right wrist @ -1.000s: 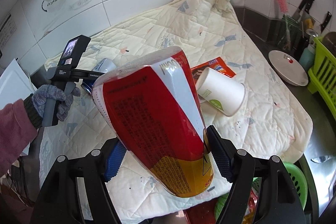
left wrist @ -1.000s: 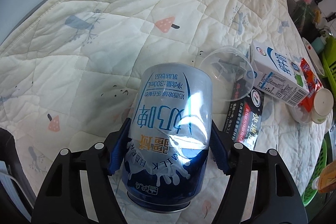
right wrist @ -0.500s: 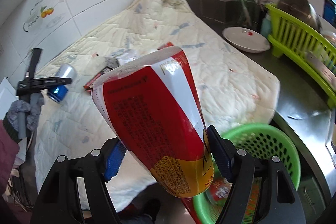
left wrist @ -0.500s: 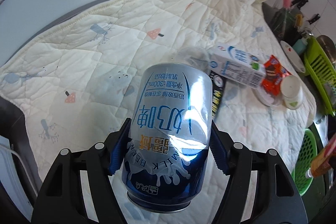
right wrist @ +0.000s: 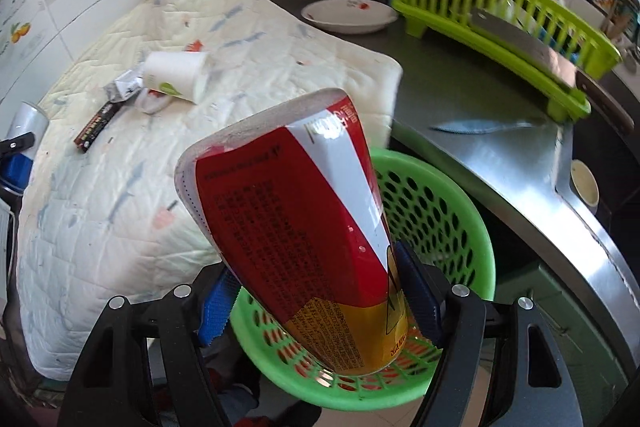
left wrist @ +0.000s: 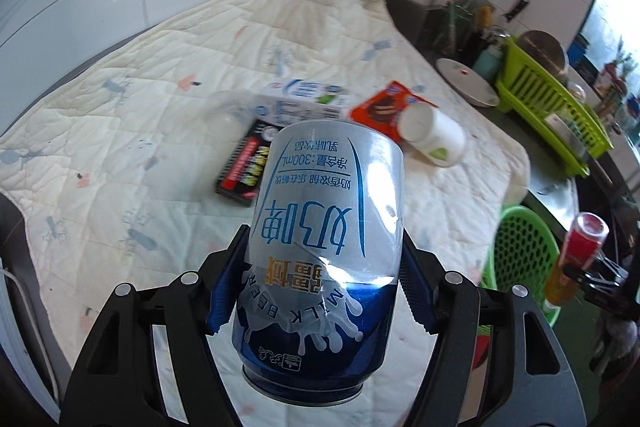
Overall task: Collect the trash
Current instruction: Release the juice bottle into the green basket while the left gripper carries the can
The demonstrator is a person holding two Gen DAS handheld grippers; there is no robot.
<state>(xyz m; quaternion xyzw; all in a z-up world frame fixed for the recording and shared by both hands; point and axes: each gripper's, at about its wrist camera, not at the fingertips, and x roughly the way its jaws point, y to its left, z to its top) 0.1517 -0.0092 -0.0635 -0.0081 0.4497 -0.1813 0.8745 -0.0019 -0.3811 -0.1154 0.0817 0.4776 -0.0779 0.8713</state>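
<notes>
Between my left gripper (left wrist: 320,287) pads sits the blue can (left wrist: 320,251), clamped mid-body; thin, light, dentable, probably slick. My right gripper (right wrist: 320,291) clamps the red can (right wrist: 304,231) low, directly above the green basket (right wrist: 436,203).

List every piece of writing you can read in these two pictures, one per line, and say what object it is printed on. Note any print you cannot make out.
"MILK BEER" – blue and silver can, upside down in view.
"奶啤" – same can, large blue characters.
"300mL" – same can, in the small line near its far end.
Red and gold can: dense small print, too fine to read.
Milk carton and black packet: blurred, unreadable.
</notes>
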